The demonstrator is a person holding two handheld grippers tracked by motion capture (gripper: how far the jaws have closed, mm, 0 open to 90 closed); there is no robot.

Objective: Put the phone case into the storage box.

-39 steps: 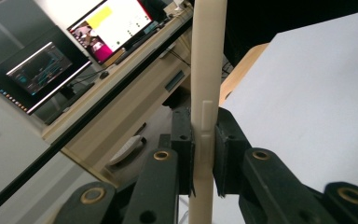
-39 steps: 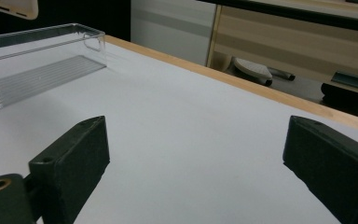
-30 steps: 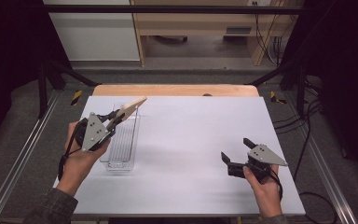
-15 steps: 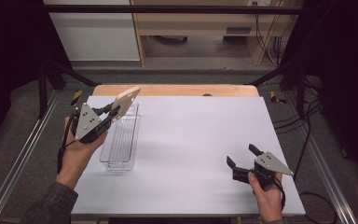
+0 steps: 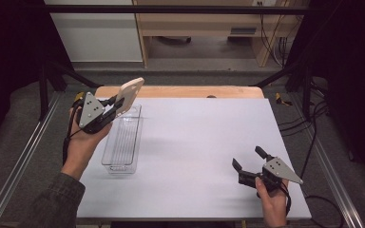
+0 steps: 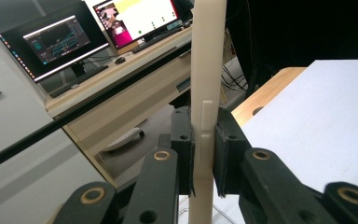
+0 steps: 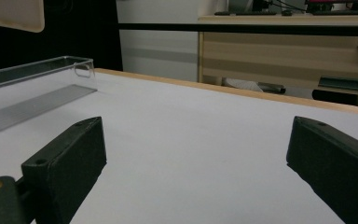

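Note:
My left gripper is shut on a flat cream lid, held raised and tilted above the far end of a clear plastic tray at the table's left. In the left gripper view the lid stands edge-on between the jaws of that gripper, pinched near a small tab. My right gripper rests low near the front right of the white table, open, with nothing between its fingers. From the right gripper view the tray lies at left and a corner of the lid hangs above it.
The table has a wooden far edge. Black frame rails run along both sides. Beyond the table stand a desk with monitors and a white cabinet.
My left gripper has lifted the lid up and away to the far left, off the tray. The right gripper has drifted slightly toward the front right, still open.

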